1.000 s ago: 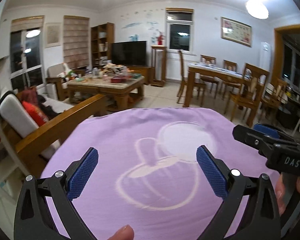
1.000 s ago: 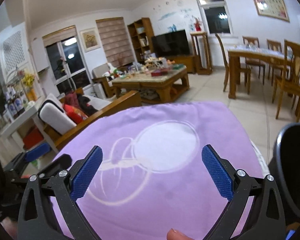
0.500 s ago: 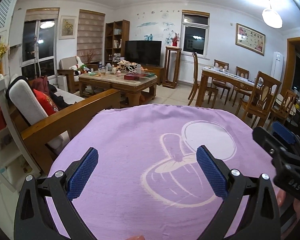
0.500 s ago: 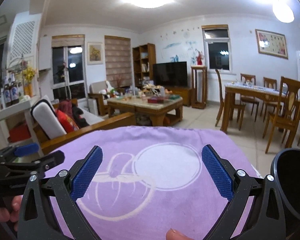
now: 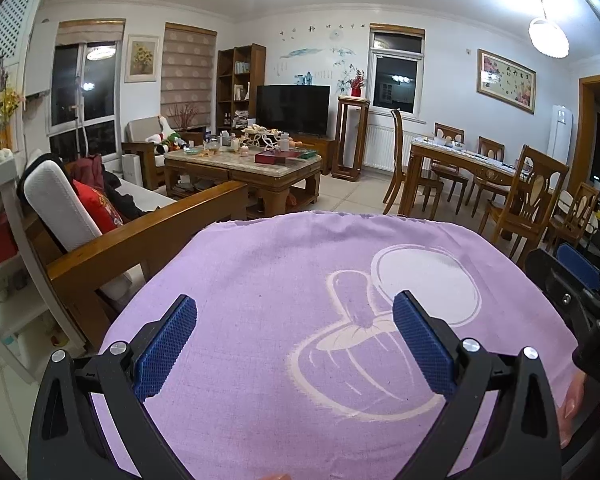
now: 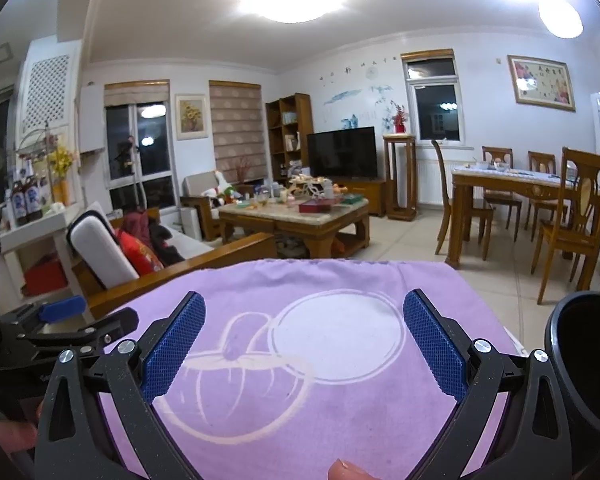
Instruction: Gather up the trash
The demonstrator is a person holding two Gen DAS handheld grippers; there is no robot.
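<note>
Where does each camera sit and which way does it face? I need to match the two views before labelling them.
Left wrist: on the left gripper, facing forward over a purple cloth into the living room; shows its open blue pads, the right gripper at right, fingertips.
Right wrist: on the right gripper, same facing; shows its open pads, the left gripper at left, a fingertip.
Shared: purple cloth, coffee table, TV, dining table.

Living room: furniture and cloth, non-task items.
A purple cloth point(image 5: 300, 320) with a pale print is lying in the foreground; a cluttered coffee table point(image 5: 244, 168), television point(image 5: 293, 109) and dining table point(image 6: 512, 188) are standing beyond.
</note>
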